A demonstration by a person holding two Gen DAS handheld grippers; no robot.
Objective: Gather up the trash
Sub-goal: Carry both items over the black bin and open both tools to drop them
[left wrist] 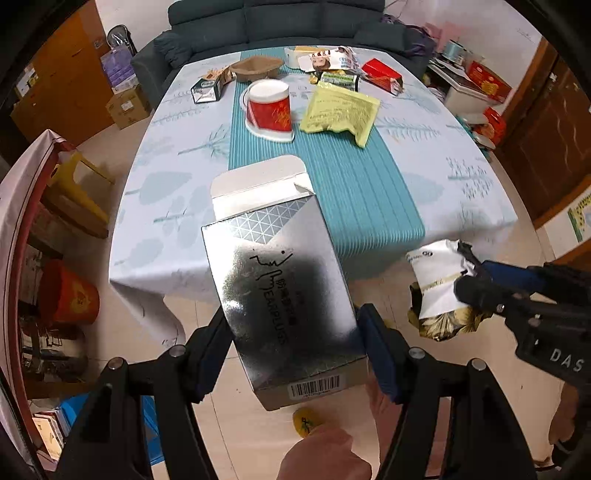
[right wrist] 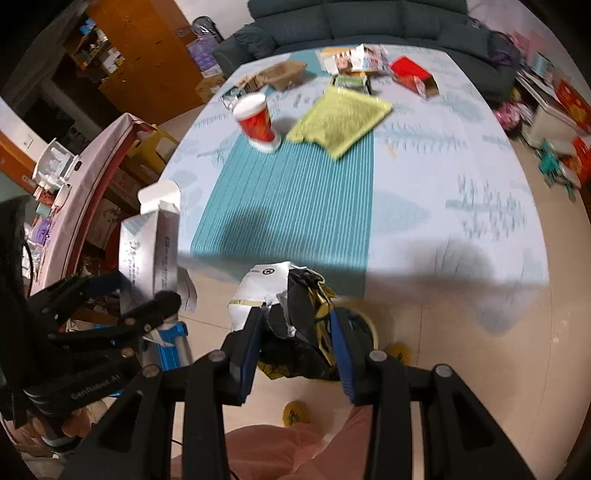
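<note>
Tablecloth-covered table (left wrist: 155,229) before sofa (left wrist: 277,18), strewn with cup (left wrist: 269,110), yellow pouch (left wrist: 338,112), red box (left wrist: 382,75), left gripper (left wrist: 295,354) clamped on silver box (left wrist: 284,295) off table edge, right gripper (right wrist: 295,354) pinching crumpled wrapper (right wrist: 288,314) over floor.

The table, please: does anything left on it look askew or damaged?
Yes. The red paper cup stands upside down on the teal runner. Beside it the yellow packet lies opened, with a ragged corner. Farther back, the red carton lies on its side with an end open.
</note>
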